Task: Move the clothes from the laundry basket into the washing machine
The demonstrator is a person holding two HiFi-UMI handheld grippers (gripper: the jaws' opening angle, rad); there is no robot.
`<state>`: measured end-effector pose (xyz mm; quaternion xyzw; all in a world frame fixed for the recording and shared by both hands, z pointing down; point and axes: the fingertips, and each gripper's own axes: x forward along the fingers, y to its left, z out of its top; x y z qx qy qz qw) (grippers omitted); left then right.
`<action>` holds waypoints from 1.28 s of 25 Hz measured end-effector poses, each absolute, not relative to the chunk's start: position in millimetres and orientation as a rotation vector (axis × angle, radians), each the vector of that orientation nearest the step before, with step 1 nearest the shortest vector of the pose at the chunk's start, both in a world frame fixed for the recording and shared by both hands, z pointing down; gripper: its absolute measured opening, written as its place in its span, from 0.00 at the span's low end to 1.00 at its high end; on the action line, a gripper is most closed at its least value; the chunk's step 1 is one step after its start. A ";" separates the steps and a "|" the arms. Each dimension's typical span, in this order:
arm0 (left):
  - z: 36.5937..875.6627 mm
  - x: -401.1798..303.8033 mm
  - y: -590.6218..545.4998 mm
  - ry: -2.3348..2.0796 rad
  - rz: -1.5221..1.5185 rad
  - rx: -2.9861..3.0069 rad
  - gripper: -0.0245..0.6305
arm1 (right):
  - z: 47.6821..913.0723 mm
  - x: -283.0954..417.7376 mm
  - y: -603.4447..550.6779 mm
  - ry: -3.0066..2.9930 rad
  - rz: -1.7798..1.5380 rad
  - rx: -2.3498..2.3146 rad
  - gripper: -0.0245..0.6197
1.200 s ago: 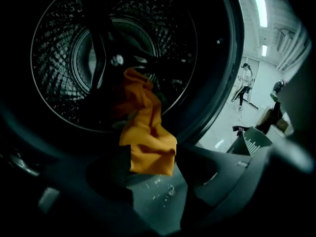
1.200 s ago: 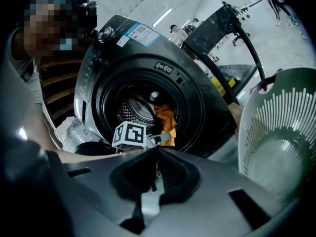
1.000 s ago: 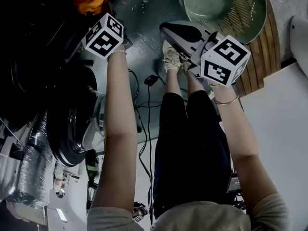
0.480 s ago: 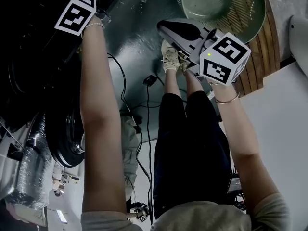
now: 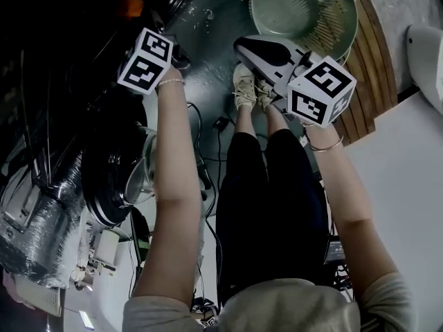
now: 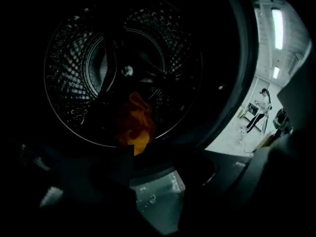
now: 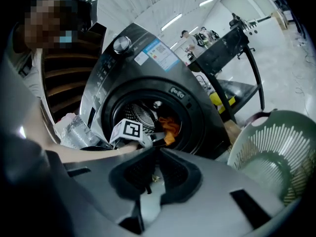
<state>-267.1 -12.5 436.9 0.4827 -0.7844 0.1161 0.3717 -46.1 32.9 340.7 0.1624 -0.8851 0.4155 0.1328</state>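
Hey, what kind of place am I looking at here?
Probably a big workshop or test hall rather than a home: a washing machine and laundry basket sit under ceiling strip lights, with people far behind.

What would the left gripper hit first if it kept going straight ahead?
Probably the orange garment lying low in the washer drum, though depth is unclear. On the left gripper the fingers have just been opening, nothing between them.

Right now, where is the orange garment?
In the left gripper view the orange garment lies inside the washing machine drum, low near its front rim.
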 end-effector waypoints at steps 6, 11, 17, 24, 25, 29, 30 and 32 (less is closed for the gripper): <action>328.4 -178.0 9.8 -1.743 0.132 1.446 0.35 | 244.9 -28.1 19.7 -2.623 1.088 0.487 0.07; 211.4 -131.2 33.5 -1.574 0.206 1.623 0.06 | 137.5 -3.2 14.4 -2.703 1.087 0.624 0.05; 63.7 -86.4 32.1 -1.297 0.083 2.012 0.05 | 31.5 16.6 22.0 -2.753 0.967 0.680 0.05; -46.8 -43.6 49.9 -1.212 0.145 2.297 0.05 | -62.8 21.4 48.7 -2.785 0.683 0.631 0.05; -58.0 -40.1 51.3 -1.207 0.105 2.317 0.05 | -73.0 20.4 53.0 -2.790 0.636 0.617 0.05; -85.4 -28.2 53.4 -1.226 0.016 2.351 0.05 | -100.3 24.6 63.7 -2.791 0.506 0.594 0.05; -85.5 -25.6 55.0 -1.234 0.035 2.340 0.05 | -102.5 28.3 64.5 -2.784 0.494 0.609 0.05; -84.1 -25.0 56.0 -1.269 0.080 2.320 0.05 | -105.5 34.5 60.9 -2.778 0.476 0.648 0.05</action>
